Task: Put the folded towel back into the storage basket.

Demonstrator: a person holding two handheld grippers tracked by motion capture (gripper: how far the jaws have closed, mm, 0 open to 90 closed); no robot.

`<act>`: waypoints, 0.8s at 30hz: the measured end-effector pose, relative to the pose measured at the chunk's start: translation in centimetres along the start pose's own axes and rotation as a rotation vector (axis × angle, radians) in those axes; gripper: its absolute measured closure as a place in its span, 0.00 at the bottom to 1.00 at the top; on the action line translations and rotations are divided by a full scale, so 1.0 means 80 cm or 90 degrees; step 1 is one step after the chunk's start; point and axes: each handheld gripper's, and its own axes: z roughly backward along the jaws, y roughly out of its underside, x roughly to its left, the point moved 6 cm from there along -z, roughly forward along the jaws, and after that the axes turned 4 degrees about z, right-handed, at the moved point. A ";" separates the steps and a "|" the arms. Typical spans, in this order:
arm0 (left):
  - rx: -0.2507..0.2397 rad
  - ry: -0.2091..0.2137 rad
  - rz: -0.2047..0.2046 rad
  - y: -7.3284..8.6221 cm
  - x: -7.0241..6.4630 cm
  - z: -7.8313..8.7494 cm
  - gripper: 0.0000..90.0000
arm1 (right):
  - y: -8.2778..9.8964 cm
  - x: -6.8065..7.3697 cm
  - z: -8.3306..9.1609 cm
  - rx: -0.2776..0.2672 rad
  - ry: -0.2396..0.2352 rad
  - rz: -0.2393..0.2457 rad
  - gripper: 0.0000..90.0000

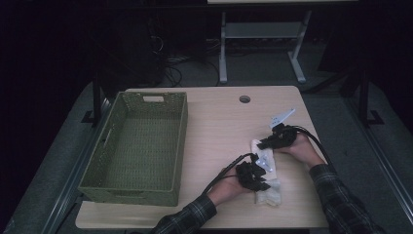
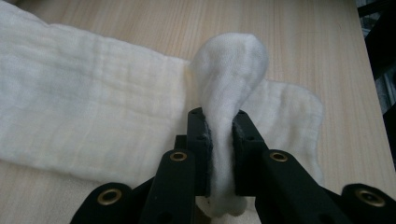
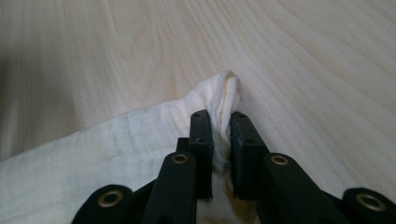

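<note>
A white cloth (image 1: 271,181) lies folded in a narrow strip on the right half of the wooden table (image 1: 219,131). My left gripper (image 1: 263,185) is at the strip's near end, shut on a pinched-up fold of the cloth (image 2: 229,70) that bulges above the jaws. My right gripper (image 1: 262,144) is at the far end. In the right gripper view a corner of the cloth (image 3: 223,93) is squeezed between the pads. Both grippers (image 2: 219,119) (image 3: 220,116) sit low over the table, each held by a hand in a plaid sleeve.
A green woven basket (image 1: 112,146) stands on the left half of the table, nothing inside it. A round cable hole (image 1: 245,99) is near the table's far edge. Beyond the table stand a white metal desk frame (image 1: 263,34) and dark floor.
</note>
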 end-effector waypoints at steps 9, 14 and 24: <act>-0.015 0.018 0.014 -0.003 -0.001 0.017 0.89 | -0.002 0.002 0.016 -0.013 0.010 0.000 0.89; -0.033 0.025 0.018 -0.009 -0.006 0.031 0.89 | -0.008 0.010 0.028 -0.029 0.010 0.001 0.89; -0.056 0.018 0.014 -0.022 -0.008 0.062 0.89 | -0.022 0.021 0.046 -0.061 0.007 0.009 0.89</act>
